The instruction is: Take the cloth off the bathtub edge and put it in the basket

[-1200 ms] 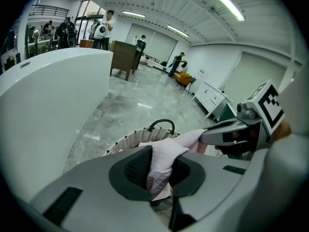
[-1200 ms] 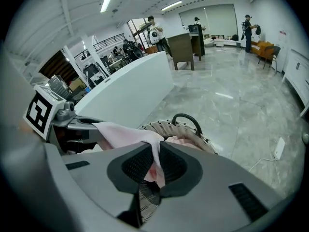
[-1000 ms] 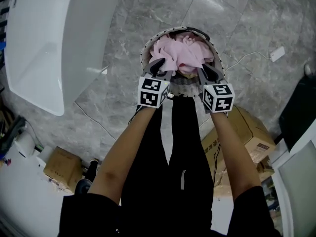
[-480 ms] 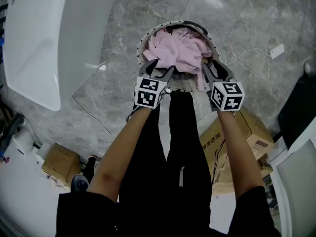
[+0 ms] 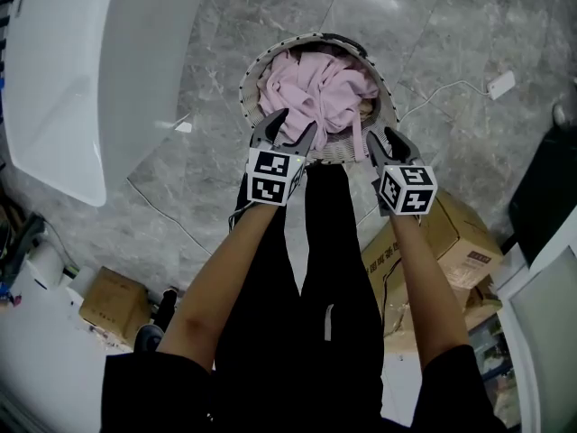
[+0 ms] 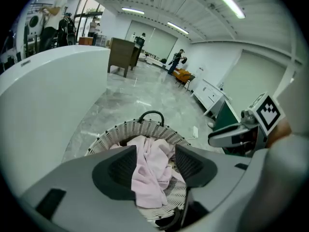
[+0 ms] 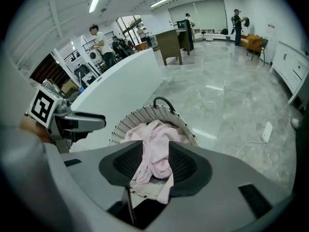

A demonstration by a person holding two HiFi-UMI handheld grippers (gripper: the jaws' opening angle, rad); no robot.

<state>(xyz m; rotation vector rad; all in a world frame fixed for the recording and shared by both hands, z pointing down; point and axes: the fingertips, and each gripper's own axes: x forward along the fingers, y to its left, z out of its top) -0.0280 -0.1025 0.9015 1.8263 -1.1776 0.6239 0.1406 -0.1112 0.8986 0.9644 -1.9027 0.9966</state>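
Right now the basket point(image 5: 245, 93), round white wicker with a dark handle point(image 6: 150, 111) at its 12 o'clock rim, stands on the grey floor point(image 5: 433, 25) and holds the cloth point(image 5: 315, 93). The bathtub point(image 5: 81, 79) lies off at the basket's 9 o'clock.

The left gripper point(image 5: 293, 126) hovers at the basket's 7 o'clock rim, and the right gripper point(image 5: 386, 142) at its 5 o'clock. Both pairs of jaws have just been opening and stand wide apart. The cloth shows through each gap, but it lies beyond them, down in the basket at the grippers' 12 o'clock, and no pad presses on it.

The cloth is pale pink, crumpled into soft folds and heaped across the middle, with one fold trailing toward the near rim.
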